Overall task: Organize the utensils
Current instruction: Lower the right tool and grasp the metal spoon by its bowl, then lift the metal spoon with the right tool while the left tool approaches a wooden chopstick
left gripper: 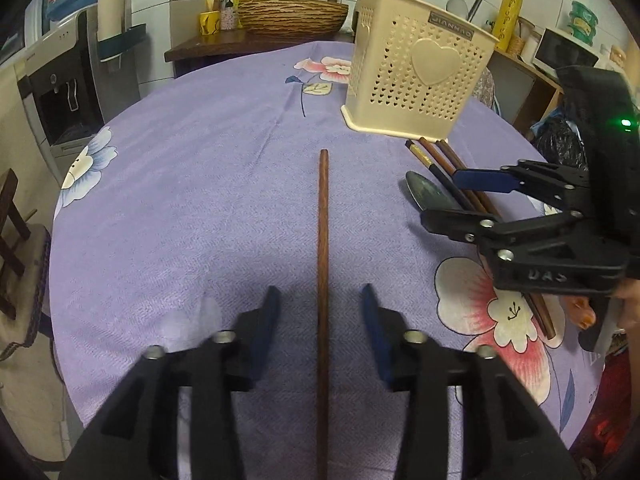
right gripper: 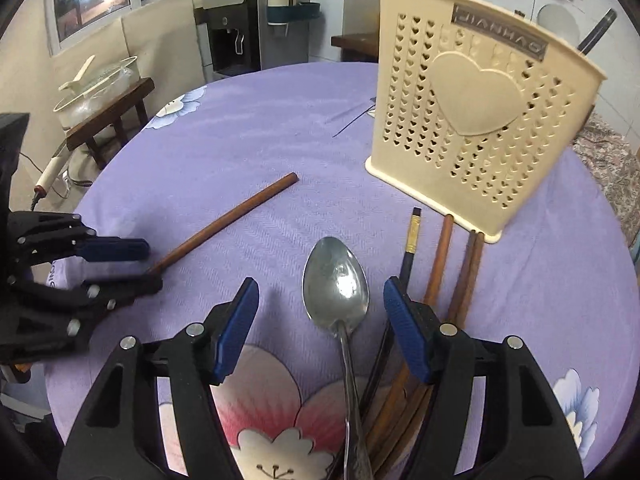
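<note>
A cream perforated utensil holder with a heart on it stands on the purple tablecloth; it also shows in the right wrist view. A single brown chopstick lies on the cloth between the open fingers of my left gripper. My right gripper is open over a metal spoon, with several chopsticks just to its right, their tips near the holder's base. In the left wrist view the right gripper hovers over the spoon. In the right wrist view the left gripper straddles the single chopstick.
The round table has a flowered purple cloth. A wicker basket and bottles sit on a wooden shelf behind. A water dispenser stands at the left, a stool with a glass pot beside the table.
</note>
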A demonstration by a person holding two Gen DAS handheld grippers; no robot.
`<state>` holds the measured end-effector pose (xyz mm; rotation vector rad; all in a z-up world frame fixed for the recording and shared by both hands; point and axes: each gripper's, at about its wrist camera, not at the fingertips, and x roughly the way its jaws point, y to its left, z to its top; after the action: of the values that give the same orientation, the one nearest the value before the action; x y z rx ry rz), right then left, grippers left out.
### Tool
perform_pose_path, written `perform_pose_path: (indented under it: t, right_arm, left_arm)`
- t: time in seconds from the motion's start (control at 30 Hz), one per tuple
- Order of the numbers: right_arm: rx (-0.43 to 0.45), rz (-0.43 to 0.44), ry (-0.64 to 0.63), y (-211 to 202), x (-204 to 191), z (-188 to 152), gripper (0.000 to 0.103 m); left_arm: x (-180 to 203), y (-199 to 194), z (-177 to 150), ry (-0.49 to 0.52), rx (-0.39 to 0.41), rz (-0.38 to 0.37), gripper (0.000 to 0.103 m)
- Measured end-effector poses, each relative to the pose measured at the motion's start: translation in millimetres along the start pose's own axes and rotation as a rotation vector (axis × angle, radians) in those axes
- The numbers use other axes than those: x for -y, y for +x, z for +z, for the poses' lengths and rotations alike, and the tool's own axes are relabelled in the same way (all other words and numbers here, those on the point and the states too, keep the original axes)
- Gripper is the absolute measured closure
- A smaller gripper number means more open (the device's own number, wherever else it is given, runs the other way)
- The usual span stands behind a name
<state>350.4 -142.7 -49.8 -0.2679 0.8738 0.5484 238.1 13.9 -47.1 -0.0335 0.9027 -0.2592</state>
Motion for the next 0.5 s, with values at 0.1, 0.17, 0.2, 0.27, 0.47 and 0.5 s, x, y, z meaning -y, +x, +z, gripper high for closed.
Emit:
perform_pose_path:
  t: [0.1, 0.17, 0.2, 0.27, 0.47, 0.5]
  right_arm:
    - [-0.031, -0.001, -0.005, 11, 3, 4, 0.046]
    - [-0.057, 0.0, -0.01, 19, 3, 6, 0.048]
    - [-0.054, 0.002, -0.007, 21, 4, 6, 0.048]
    - [-0.057, 0.006, 0.004, 25, 6, 8, 0.049]
    - [-0.07, 0.0, -0.002, 26, 0, 11, 0.065]
    - [-0.071, -0.001, 0.004, 26, -1, 11, 0.065]
  left_arm:
    - [-4, -4, 0, -0.001, 0.008, 0.0, 0.056]
    - [-7, -6, 0, -0.005, 0.012, -0.002, 0.055]
    - [-9, -7, 0, -0.008, 0.015, -0.005, 0.055]
    - [-12, -9, 1, -0.01, 0.02, -0.004, 0.054]
    - [-16, -10, 7, 0.0, 0.024, 0.001, 0.053]
    - [-15, -8, 8, 0.004, 0.022, 0.003, 0.053]
